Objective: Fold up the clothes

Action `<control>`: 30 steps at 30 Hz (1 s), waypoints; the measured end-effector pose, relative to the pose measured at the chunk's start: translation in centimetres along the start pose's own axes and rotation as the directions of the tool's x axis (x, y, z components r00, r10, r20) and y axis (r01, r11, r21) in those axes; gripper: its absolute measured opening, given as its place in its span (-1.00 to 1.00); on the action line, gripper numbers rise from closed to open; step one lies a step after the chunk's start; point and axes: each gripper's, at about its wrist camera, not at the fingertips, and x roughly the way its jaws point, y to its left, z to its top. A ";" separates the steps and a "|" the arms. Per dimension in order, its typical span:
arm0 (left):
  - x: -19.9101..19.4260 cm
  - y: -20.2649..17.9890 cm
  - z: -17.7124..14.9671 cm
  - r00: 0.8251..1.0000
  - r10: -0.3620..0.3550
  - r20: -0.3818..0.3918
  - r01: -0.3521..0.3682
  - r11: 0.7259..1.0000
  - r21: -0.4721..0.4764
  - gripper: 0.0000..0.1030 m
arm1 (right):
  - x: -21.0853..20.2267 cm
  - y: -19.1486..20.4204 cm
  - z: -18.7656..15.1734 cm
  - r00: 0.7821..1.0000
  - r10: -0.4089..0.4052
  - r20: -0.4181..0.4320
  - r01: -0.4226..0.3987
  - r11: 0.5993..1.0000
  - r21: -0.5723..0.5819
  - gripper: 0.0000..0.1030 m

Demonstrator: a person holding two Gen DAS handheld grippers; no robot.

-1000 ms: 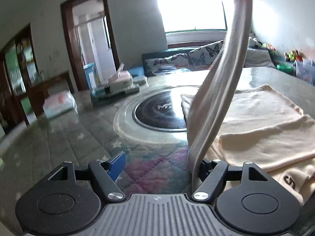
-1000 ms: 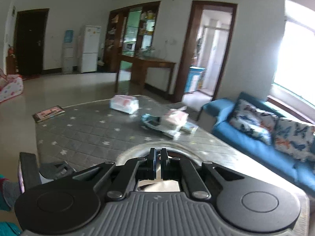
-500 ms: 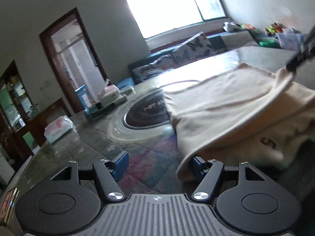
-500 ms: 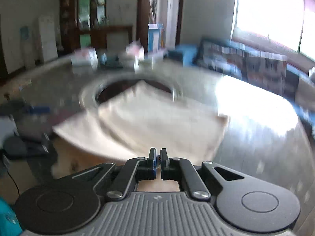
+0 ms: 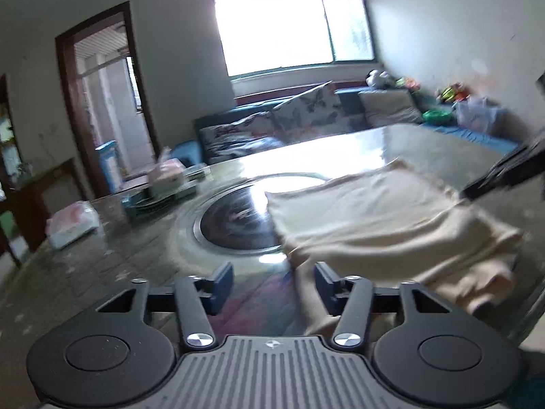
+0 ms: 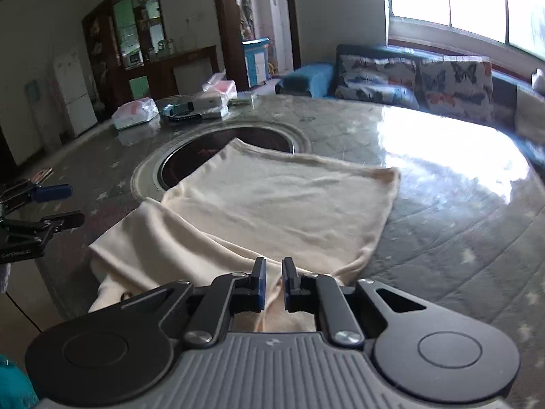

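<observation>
Left tool (image 5: 274, 284) jaws apart and just been closing — cloth edge between them, not pinched. Cream garment (image 6: 272, 211) lies folded at the counter's (image 6: 460, 238) near edge. Right tool (image 6: 273, 284) just cracked open — slim gap, cloth beneath.

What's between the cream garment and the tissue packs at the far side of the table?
In the right wrist view, the dark round inset in the table; the cream garment overlaps its near edge, and the tissue packs lie beyond.
</observation>
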 end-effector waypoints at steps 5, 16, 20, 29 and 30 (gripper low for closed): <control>1.6 -1.6 0.7 0.997 -0.072 0.010 0.072 0.997 0.020 -0.08 | 3.5 -0.1 -0.4 0.998 -0.014 -0.058 0.016 0.999 0.042 -0.71; 5.5 -1.6 1.7 0.983 -0.178 -0.040 0.178 0.984 0.001 -0.21 | 2.5 1.0 -0.5 0.995 -0.095 0.020 0.095 0.996 -0.001 -0.96; 7.1 -1.3 1.6 0.979 -0.193 -0.065 0.193 0.981 -0.014 -0.21 | 2.7 0.6 -0.5 0.987 -0.160 0.022 0.160 0.987 -0.013 -0.98; 8.4 -1.6 0.8 0.974 -0.206 -0.091 0.206 0.978 -0.016 -0.21 | 2.1 1.8 -0.4 0.992 -0.113 0.053 0.117 0.990 -0.082 -0.87; 8.2 -1.5 0.9 0.974 -0.210 -0.088 0.209 0.978 -0.019 -0.21 | 2.2 2.3 -0.5 0.994 -0.093 0.051 0.098 0.989 -0.109 -0.87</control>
